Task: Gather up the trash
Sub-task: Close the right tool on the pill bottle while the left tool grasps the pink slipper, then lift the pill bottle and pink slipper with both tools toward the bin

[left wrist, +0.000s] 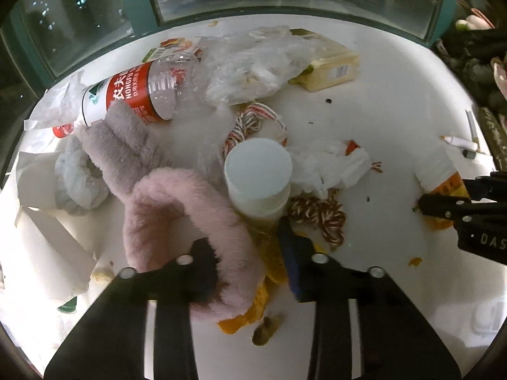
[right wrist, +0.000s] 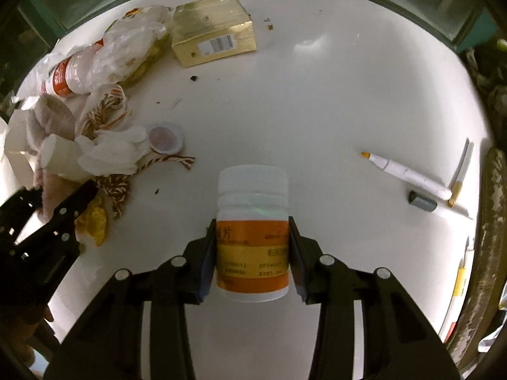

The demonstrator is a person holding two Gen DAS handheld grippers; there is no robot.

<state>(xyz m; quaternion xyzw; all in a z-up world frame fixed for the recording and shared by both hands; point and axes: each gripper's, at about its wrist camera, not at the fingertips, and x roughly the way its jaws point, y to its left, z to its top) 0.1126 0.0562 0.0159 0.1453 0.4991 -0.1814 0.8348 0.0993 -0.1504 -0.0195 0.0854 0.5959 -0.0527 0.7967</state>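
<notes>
My right gripper point(right wrist: 252, 247) is shut on a white pill bottle with an orange label point(right wrist: 252, 237), held upright over the white table point(right wrist: 317, 110). My left gripper point(left wrist: 247, 253) is open over a trash pile, its fingers on either side of a pink fluffy headband point(left wrist: 177, 209) and orange peel point(left wrist: 253, 304). A second white bottle point(left wrist: 258, 180) stands just beyond the fingertips. The pile holds a crushed water bottle with a red label point(left wrist: 136, 91), clear plastic bags point(left wrist: 253, 63), crumpled tissue point(left wrist: 329, 167) and striped cord point(left wrist: 320, 215). The right gripper with its bottle point(left wrist: 443, 183) shows in the left wrist view.
A gold box point(right wrist: 212, 28) lies at the back. A round plastic lid point(right wrist: 164, 137) sits by the tissue. An uncapped marker point(right wrist: 408, 174) and its grey cap point(right wrist: 421, 201) lie right. White paper point(left wrist: 47, 221) lies at left. A window frame point(left wrist: 285, 15) borders the table's far edge.
</notes>
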